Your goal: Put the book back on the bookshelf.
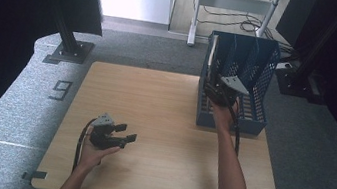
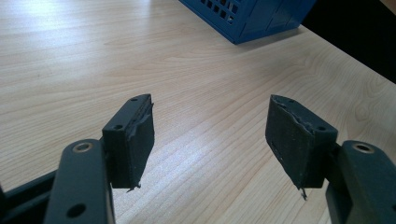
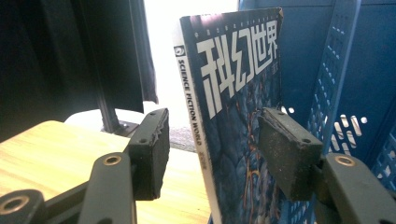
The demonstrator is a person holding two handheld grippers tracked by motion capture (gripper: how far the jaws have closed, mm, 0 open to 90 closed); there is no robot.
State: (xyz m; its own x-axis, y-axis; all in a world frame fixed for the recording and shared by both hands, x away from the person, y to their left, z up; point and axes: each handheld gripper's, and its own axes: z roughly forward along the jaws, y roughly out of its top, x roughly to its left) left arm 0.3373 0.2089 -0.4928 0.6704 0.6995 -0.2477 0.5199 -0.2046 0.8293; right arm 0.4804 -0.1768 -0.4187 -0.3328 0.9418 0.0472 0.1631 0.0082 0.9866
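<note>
Black jaws of the right gripper (image 3: 210, 154) are parted around the magazine (image 3: 233, 116), standing upright inside the blue rack (image 1: 257, 62), pads not pressing. Left unsupported, it could be tipped over. Well away from the rack, the left gripper (image 1: 122, 135) is held open and empty.

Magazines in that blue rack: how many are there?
1. The magazine stands upright at the left end of the blue rack, between the open jaws of the right gripper. Others could be hidden behind the dividers.

Left gripper (image 1: 125, 136) jaws apart; right gripper (image 3: 212, 154) jaws parted.

Wooden table (image 1: 162, 124) — grey carpet (image 1: 8, 106) around.
</note>
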